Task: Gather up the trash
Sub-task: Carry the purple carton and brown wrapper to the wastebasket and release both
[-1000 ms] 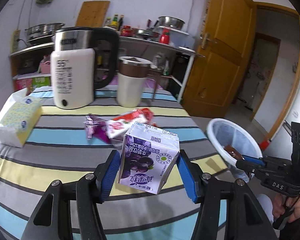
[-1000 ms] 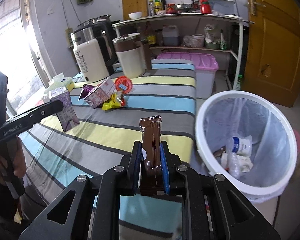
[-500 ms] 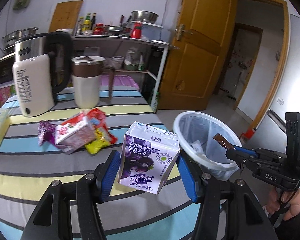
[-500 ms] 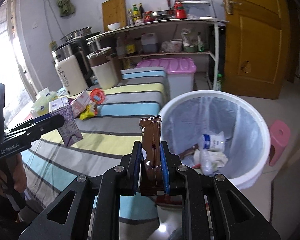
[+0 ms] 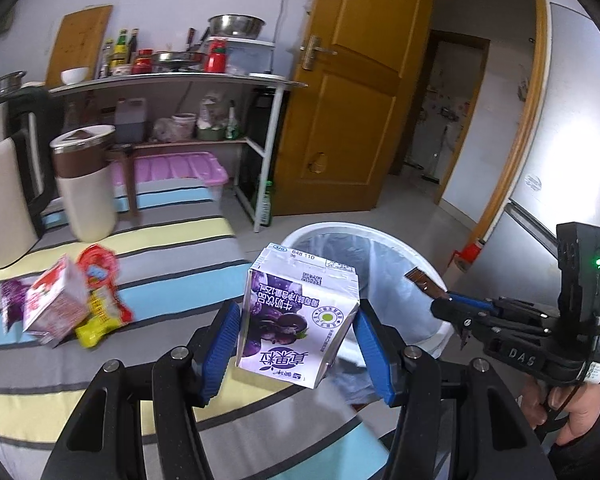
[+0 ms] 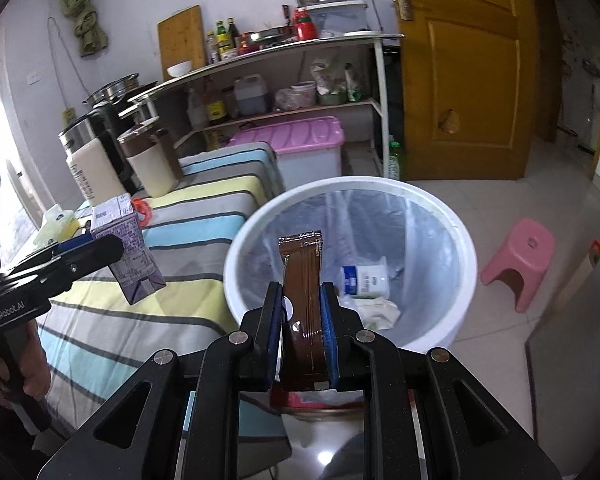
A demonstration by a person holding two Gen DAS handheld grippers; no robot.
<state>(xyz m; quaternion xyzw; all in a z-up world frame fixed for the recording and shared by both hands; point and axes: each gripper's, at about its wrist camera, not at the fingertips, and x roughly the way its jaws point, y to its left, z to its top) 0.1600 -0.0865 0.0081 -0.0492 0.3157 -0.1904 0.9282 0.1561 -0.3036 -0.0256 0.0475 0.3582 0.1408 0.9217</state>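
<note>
Purple carton sits clamped between the left gripper's blue pads, held over the striped table's edge beside the white bin. Right gripper pinches a brown wrapper upright above the bin's open mouth

I'm looking into a home kitchen: a white metal shelf rack with sauce bottles and steel bowls, a cream electric kettle on the striped tablecloth, a varnished wooden door.
</note>
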